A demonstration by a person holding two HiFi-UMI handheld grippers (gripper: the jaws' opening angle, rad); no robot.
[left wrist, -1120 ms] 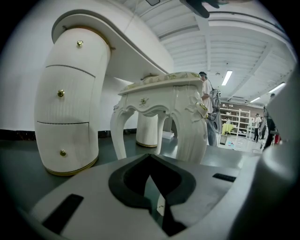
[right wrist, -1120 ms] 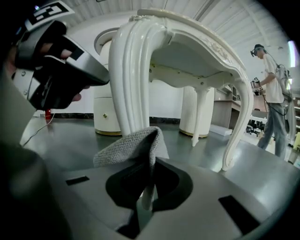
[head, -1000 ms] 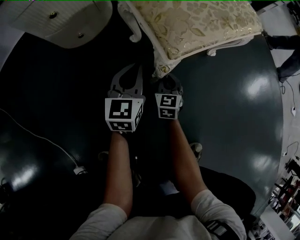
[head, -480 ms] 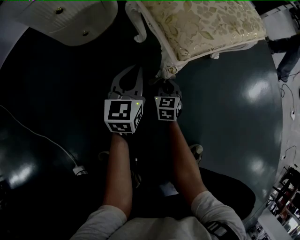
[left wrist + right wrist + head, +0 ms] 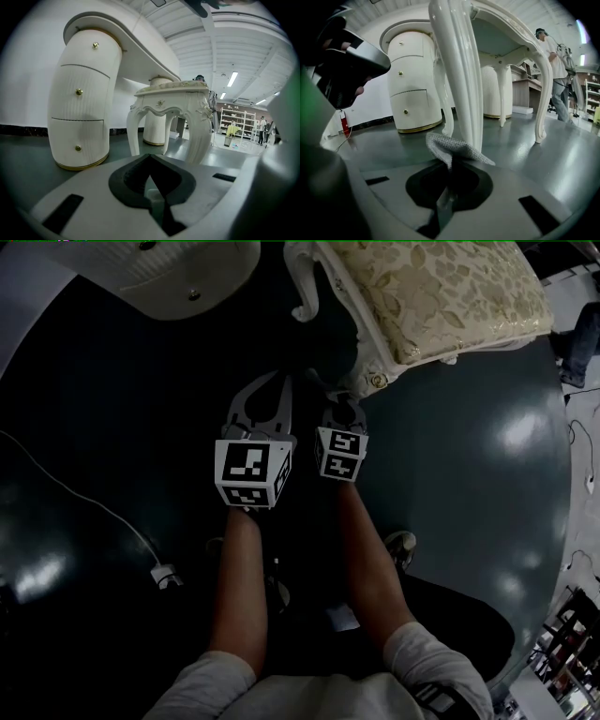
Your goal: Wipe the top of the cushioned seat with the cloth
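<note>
Looking steeply down from the head view, two grippers are seen held side by side low over a dark, glossy floor (image 5: 94, 427), each at the end of a bare forearm. The left gripper (image 5: 279, 385) is closed with nothing between its jaws; in its own view the dark pads are seen pressed together, empty. The right gripper (image 5: 341, 405) is clamped on a small grey woven cloth (image 5: 454, 147), which is bunched at the jaw tips and fans out just beyond them.

The cushioned seat (image 5: 450, 292) is placed ahead and to the right, its pale floral top framed in carved white wood. The seat's top is not touched by the cloth; the cloth is held down near the floor, just in front of the seat's nearest curved white leg (image 5: 461, 70).

A rounded white cabinet (image 5: 79, 108) with small gold drawer knobs is seen to the left of the seat. A thin white cable (image 5: 84, 502) is laid across the floor at the left. A standing person (image 5: 553, 65) is visible beyond the seat.
</note>
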